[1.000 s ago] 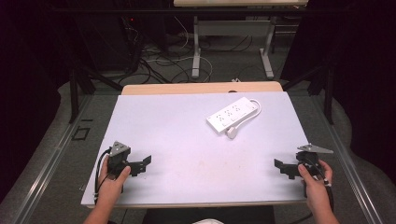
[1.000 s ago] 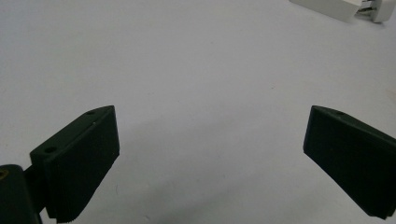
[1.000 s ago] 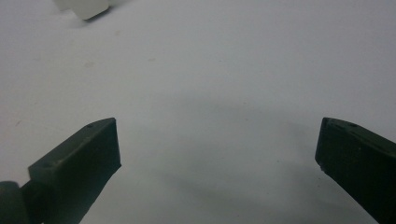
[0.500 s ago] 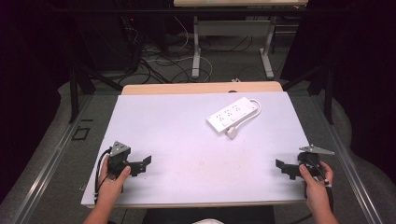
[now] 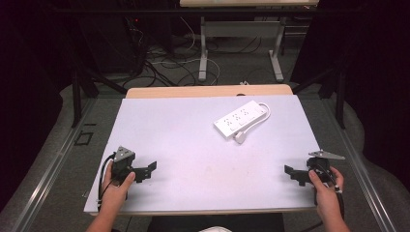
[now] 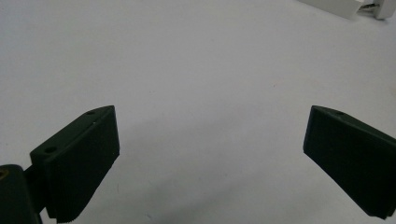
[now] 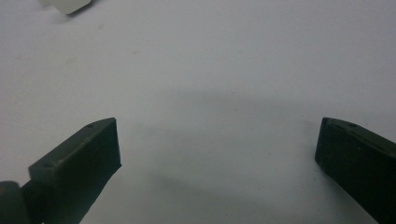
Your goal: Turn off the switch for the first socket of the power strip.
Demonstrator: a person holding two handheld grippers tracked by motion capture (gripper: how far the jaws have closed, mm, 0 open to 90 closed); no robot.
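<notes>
At the near edge of a pale lavender-grey table (image 5: 193,145), a person's two hands each hold a black two-jaw gripper low over the bare surface. The left hand (image 5: 117,186) sits at the near left corner, and the left gripper (image 5: 149,170) it holds points toward the table's middle; the left gripper view shows its jaws spread wide with nothing between them but tabletop. A grey three-cornered plate (image 5: 124,153) rides on top of this gripper, and a dark cable (image 5: 102,176) loops from it past the wrist.

At the near right corner, the right hand (image 5: 325,182) holds the right gripper (image 5: 293,173), which points leftward across the table. Its jaws, too, stand wide apart over empty surface, as the right gripper view shows. A grey plate (image 5: 328,154) tops this gripper as well.

Well apart from both grippers, toward the far right of the table, lies a white power strip (image 5: 240,119), set at a slant, with its white cord (image 5: 263,114) curling round the far end and what appears to be its plug (image 5: 240,137) resting just beside the strip's near side; the plug's shape is hard to make out at this distance. A corner of the strip shows at the top edge of the left gripper view (image 6: 348,5).

Beyond the table, a strip of light wood (image 5: 208,91) runs along its far edge, and cables (image 5: 164,63) trail over the grey floor beneath the metal legs of another desk (image 5: 239,29).
</notes>
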